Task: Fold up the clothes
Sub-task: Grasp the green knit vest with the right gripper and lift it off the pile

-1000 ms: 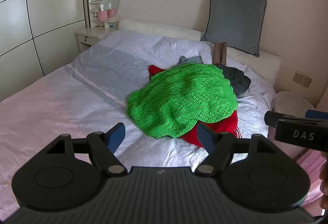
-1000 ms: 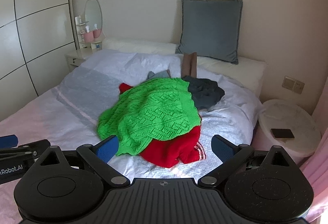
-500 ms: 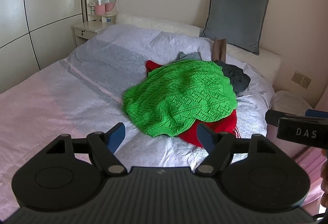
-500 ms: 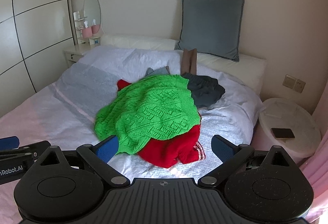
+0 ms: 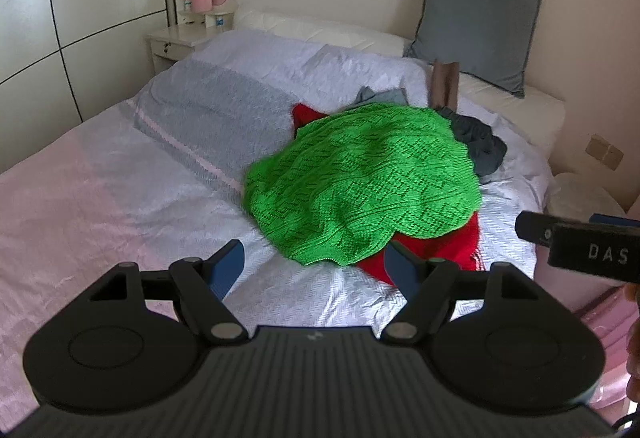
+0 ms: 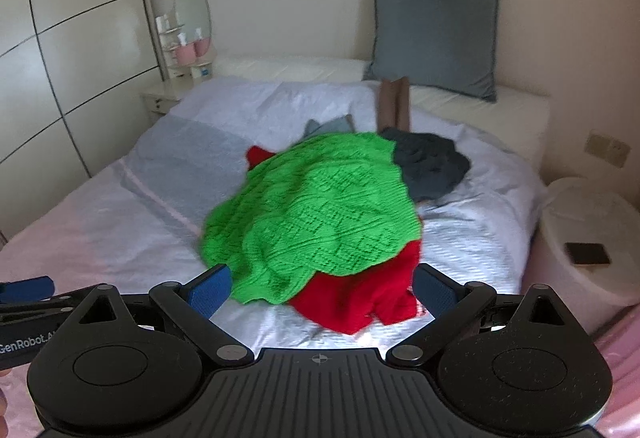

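Note:
A pile of clothes lies on the bed. On top is a bright green knitted sweater [image 5: 360, 181] [image 6: 312, 213], over a red garment [image 5: 440, 250] [image 6: 360, 298]. Behind them lie a dark grey garment [image 5: 480, 141] [image 6: 432, 165], a light grey piece [image 6: 332, 125] and a brown item [image 6: 394, 101]. My left gripper [image 5: 316, 264] is open with nothing between its blue pads, just short of the sweater's near edge. My right gripper [image 6: 320, 288] is open too, its fingers framing the near edge of the pile. Each gripper shows at the side of the other's view.
The bed [image 5: 120, 189] has a white and pale pink cover with a grey band. A grey cushion [image 6: 436, 29] leans on the wall. A nightstand [image 5: 180, 41] with a mirror stands far left. A round white side table [image 6: 592, 238] with a dark phone [image 6: 588, 254] sits at right.
Both grippers have moved forward toward the clothes pile, which now looks larger and nearer. Their jaws have stayed equally wide.

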`<state>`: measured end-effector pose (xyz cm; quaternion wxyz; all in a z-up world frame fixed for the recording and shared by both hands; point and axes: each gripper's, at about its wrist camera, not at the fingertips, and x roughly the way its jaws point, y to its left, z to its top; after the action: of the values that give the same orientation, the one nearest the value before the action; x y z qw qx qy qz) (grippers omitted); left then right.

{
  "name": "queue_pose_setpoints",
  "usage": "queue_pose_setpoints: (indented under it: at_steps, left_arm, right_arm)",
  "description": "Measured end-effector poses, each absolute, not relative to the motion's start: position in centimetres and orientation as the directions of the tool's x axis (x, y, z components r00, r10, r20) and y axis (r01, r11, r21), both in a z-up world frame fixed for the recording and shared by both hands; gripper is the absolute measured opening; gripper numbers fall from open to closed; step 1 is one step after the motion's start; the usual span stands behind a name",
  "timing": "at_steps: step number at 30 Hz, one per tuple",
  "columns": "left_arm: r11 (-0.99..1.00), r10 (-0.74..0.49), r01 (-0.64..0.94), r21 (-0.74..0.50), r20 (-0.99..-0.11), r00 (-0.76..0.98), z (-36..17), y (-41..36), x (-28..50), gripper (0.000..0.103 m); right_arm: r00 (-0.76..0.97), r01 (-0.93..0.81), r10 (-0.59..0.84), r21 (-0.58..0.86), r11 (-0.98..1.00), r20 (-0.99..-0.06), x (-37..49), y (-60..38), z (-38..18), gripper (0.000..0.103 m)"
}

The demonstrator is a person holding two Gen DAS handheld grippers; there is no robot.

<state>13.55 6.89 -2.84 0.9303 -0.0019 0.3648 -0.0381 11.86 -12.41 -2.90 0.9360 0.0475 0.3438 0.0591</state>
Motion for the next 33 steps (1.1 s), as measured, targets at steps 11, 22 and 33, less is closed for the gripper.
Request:
queue_pose_setpoints:
  at_steps: [11,22,33]
  left_arm:
    - [0.999,-0.039,0.016,-0.039,-0.742,0.670,-7.4,5.5,21.6,0.074]
    - [0.998,-0.056,0.022,-0.053,-0.792,0.607,-12.6,3.2,31.5,0.074]
    - [0.998,-0.063,0.037,-0.051,-0.834,0.549,-17.3,2.1,39.4,0.074]
  right_arm:
    - [0.687,-0.142,0.204,0.147,0.979,-0.697,19.6,-14.6,-8.3,0.099]
    - [0.649,-0.151,0.205,0.139,0.979,-0.733,28.9,-17.0,-13.6,0.098]
    - [0.619,-0.176,0.168,0.073,0.982,-0.767,36.4,-16.6,-19.2,0.098]
